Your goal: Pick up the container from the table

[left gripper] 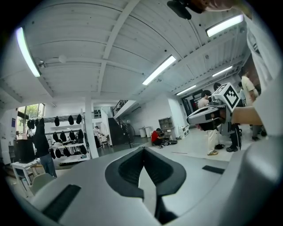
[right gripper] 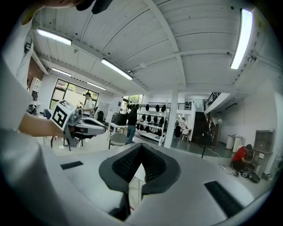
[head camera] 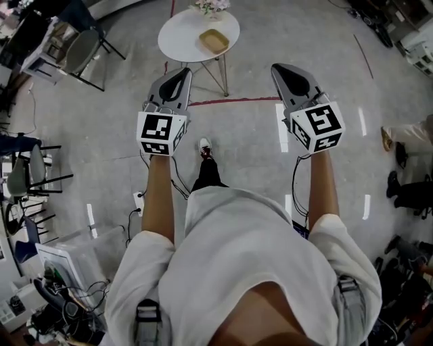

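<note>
Container (head camera: 214,41) on table (head camera: 177,37), well ahead of left gripper (head camera: 180,71) and right gripper (head camera: 281,68) | both pressed together, empty

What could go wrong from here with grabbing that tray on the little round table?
Both the left claw and right claw are shut; unless one opens in time, it may just shove the container. The flowers stand just beyond it on the small round table and might get knocked. A power strip lies on the floor near the person's feet.
</note>
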`<state>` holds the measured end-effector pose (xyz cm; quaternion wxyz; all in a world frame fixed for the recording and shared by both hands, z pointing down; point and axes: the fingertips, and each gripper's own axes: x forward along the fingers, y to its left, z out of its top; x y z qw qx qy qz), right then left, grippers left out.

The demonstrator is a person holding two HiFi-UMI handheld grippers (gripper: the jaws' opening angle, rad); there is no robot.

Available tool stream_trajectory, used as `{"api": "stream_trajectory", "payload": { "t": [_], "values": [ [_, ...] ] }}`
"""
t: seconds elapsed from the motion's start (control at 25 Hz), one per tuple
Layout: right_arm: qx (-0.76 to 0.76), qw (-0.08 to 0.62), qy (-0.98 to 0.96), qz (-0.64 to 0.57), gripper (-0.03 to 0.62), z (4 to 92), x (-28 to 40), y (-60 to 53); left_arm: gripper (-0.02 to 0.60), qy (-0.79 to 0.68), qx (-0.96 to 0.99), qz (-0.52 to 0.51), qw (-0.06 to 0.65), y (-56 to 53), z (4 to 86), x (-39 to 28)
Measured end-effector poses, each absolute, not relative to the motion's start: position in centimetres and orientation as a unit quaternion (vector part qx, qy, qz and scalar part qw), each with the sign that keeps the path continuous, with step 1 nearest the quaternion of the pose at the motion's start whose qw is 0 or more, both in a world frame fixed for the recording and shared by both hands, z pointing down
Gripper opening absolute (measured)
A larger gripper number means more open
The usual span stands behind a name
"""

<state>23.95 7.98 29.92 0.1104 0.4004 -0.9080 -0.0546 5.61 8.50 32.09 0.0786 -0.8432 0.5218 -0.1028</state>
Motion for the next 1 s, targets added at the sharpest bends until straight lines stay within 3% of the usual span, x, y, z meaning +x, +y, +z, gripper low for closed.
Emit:
{"api": "stream_trajectory", "payload": {
  "t": [0.44,1.0],
  "values": [
    [0.431,0.123,-0.892,-0.064,0.012,27.5,13.4,-9.8,0.014,0.486,-0.866,-0.094,0.074,-10.9,30.6,-3.2],
    [0.428,0.147,-0.891,0.019,0.015,33.1,5.6,-23.7,0.014,0.482,-0.87,-0.104,0.024,-23.3,35.0,-11.8]
  ]
}}
